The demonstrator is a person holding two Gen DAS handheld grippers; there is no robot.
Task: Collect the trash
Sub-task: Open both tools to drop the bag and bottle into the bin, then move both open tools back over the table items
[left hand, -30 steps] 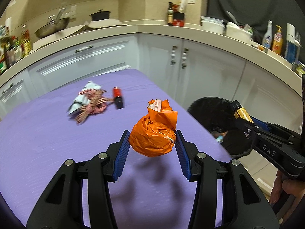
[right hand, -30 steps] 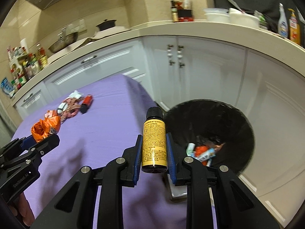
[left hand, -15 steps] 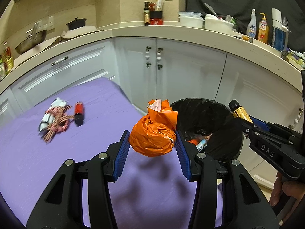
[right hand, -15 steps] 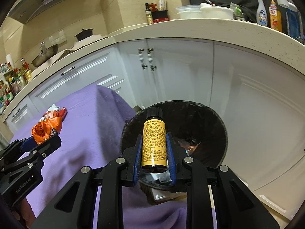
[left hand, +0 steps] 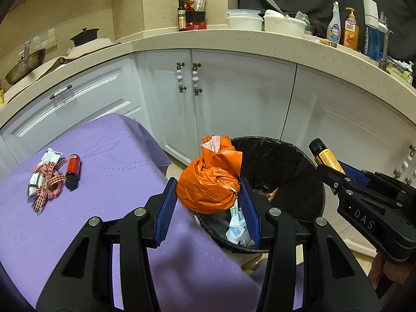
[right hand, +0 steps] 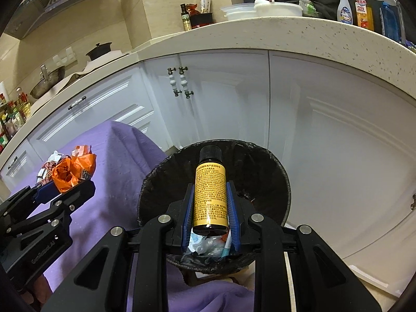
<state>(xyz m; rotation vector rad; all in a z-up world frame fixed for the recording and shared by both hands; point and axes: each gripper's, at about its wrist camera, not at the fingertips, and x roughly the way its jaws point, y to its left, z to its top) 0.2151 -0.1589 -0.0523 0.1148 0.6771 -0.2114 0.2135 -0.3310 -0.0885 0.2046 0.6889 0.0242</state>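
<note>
My left gripper [left hand: 208,189] is shut on a crumpled orange plastic bag [left hand: 209,182], held over the near left rim of the black-lined trash bin [left hand: 316,179]. In the right wrist view my right gripper [right hand: 210,197] is shut on a small brown bottle with a yellow label [right hand: 210,195], held above the bin's opening [right hand: 280,182]. The bin holds wrappers and scraps [right hand: 208,244]. On the purple-covered table [left hand: 109,161] lie a small red bottle [left hand: 72,171] and a white wrapper tangled with red checked ribbon [left hand: 44,179].
White cabinet doors [left hand: 234,98] stand close behind the bin, under a pale counter [left hand: 260,41] crowded with bowls and bottles. The table's corner [left hand: 153,145] drapes down just left of the bin. A hand [left hand: 382,275] shows at the right edge.
Both grippers have swung to the right, from over the table to over the bin, each still gripping its item. The ribbon wrapper and red bottle now lie far to the left.
</note>
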